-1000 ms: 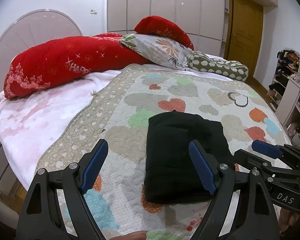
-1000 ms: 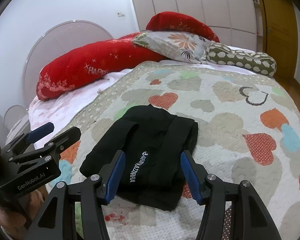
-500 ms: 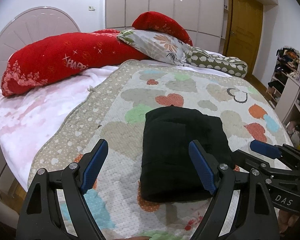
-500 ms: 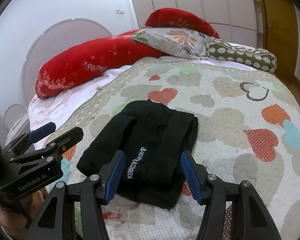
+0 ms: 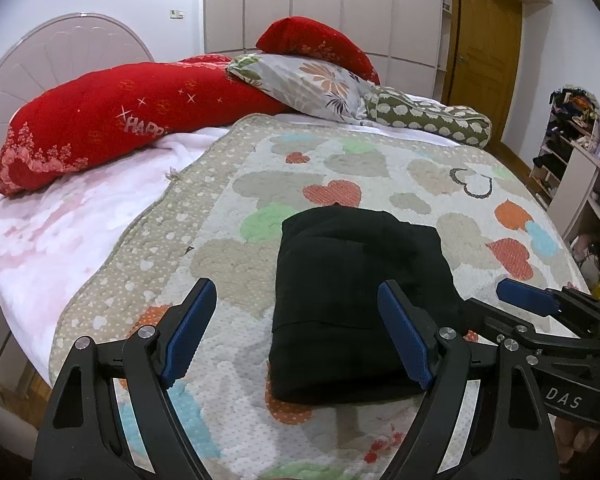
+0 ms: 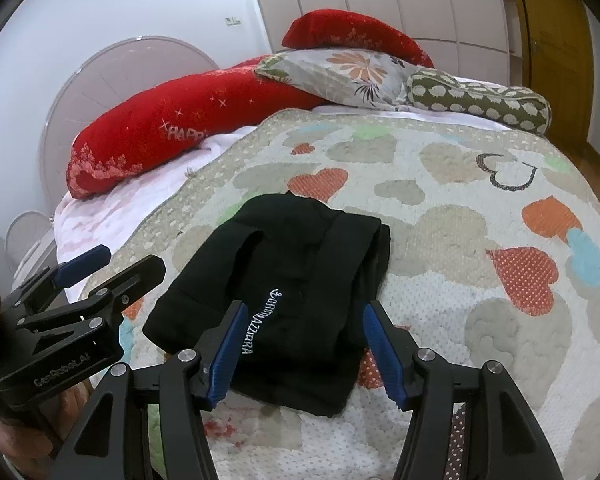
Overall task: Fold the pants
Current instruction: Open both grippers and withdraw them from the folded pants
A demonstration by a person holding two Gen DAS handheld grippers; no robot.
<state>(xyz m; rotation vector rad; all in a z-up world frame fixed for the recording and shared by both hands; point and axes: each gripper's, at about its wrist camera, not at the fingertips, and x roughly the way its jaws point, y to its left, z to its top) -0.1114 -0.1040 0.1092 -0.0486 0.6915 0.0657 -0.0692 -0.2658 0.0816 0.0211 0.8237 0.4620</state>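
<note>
Left fingers (image 5: 296, 340): spread apart, nothing between the pads, held above the quilt (image 5: 228, 216) just beside the near left edge of the pants (image 5: 356, 292). Right fingers (image 6: 300, 350): likewise released, hovering over the near end of the pants (image 6: 296, 280) without contact; the pads straddle the bundle in view but do not press it.

Pants: black, lying as a compact rectangular bundle on the quilt, near the front edge of the bed and well apart from the pillows (image 5: 112, 112) at the headboard. White lettering shows on the top layer in the right view. Layers are stacked, though the far edges are uneven and one flap sits slightly askew.

Assessment: folding appears complete or nearly so; the step in hand is judged to be a check or final tidy.

Recommended practice: if any correction is made, pinch only the top layer at the askew corner, draw it square to the lower layers, and lay it down flat. Avoid dragging the whole bundle, which would loosen the stack.
</note>
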